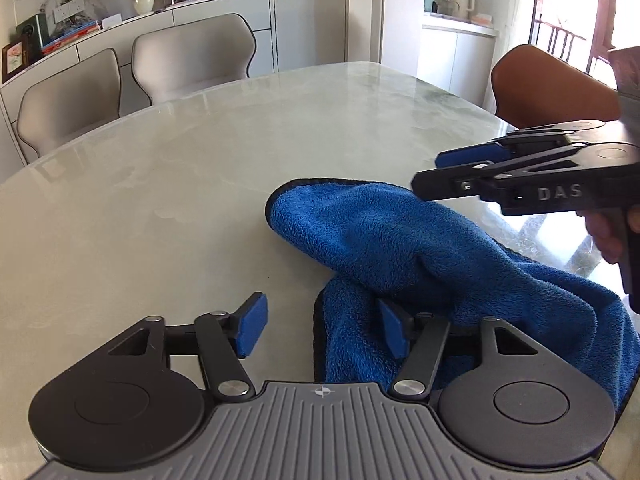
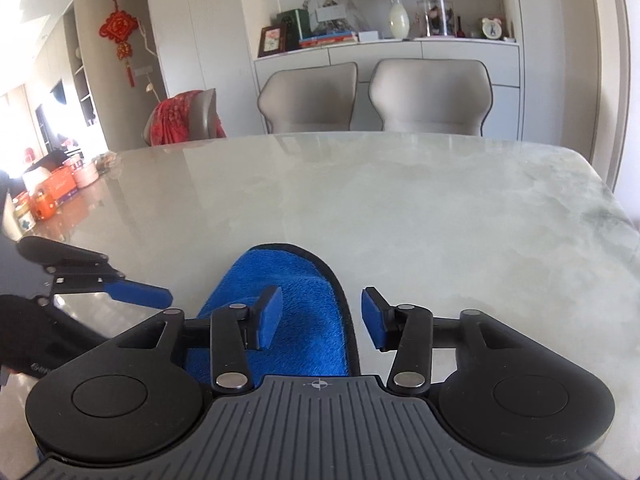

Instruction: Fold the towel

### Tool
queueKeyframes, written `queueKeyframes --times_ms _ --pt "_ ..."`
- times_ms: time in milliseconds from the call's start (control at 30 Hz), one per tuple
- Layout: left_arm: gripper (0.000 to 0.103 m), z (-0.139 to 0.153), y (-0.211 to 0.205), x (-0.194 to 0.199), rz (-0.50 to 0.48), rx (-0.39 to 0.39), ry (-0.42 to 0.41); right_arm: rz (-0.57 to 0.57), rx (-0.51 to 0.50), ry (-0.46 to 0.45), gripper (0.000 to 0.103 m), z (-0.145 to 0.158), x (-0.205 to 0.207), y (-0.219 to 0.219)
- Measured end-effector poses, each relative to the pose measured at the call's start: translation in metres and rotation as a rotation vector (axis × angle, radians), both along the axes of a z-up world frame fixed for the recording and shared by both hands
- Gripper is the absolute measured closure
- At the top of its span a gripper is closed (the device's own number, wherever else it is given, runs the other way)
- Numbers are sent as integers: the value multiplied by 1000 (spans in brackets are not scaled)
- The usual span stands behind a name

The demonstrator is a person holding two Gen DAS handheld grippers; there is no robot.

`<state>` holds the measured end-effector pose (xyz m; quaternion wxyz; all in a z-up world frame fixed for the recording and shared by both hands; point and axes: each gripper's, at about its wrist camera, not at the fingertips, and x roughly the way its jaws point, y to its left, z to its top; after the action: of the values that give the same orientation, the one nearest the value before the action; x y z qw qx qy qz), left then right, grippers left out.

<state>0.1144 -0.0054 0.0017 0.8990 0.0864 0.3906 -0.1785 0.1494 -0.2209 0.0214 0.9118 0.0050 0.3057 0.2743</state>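
Towel (image 1: 404,248), blue and plush, lies rumpled on table (image 1: 160,200); both grippers' jaws gape.

A pale marble table (image 2: 400,208) fronts two grey chairs (image 2: 428,96). Behind, a sideboard (image 2: 400,54) carries a vase (image 2: 399,20) and perhaps a small clock (image 2: 492,29).

A glossy, pale marble tabletop (image 1: 160,184) with rounded corners carries one thing — a crumpled blue fleece towel (image 1: 400,248), dark-edged, near its front edge.
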Motion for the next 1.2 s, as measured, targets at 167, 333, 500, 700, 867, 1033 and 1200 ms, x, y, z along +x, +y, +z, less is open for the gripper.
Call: queueKeyframes --times_ms 167,333,500,700,867,1033,1200 --pt "37 -9 -4 2 -16 -1 11 -8 -17 20 35 -11 5 8" --pt "54 -11 -1 1 -23 -44 15 38 -56 3 63 -16 0 18" --pt "84 -9 -3 -7 -21 -40 5 72 -87 -44 93 -14 -13 27" --pt "88 0 23 -21 67 -59 -26 -1 -67 -136 95 12 -38 2" --pt "88 12 45 -53 92 -55 -68 -81 -89 -126 95 21 -60 -31" --pt "87 17 51 -77 38 -58 -36 -93 -186 -34 94 5 -73 -46" --pt "80 25 47 -87 -5 -7 -30 -75 -301 33 93 -7 -81 -52"
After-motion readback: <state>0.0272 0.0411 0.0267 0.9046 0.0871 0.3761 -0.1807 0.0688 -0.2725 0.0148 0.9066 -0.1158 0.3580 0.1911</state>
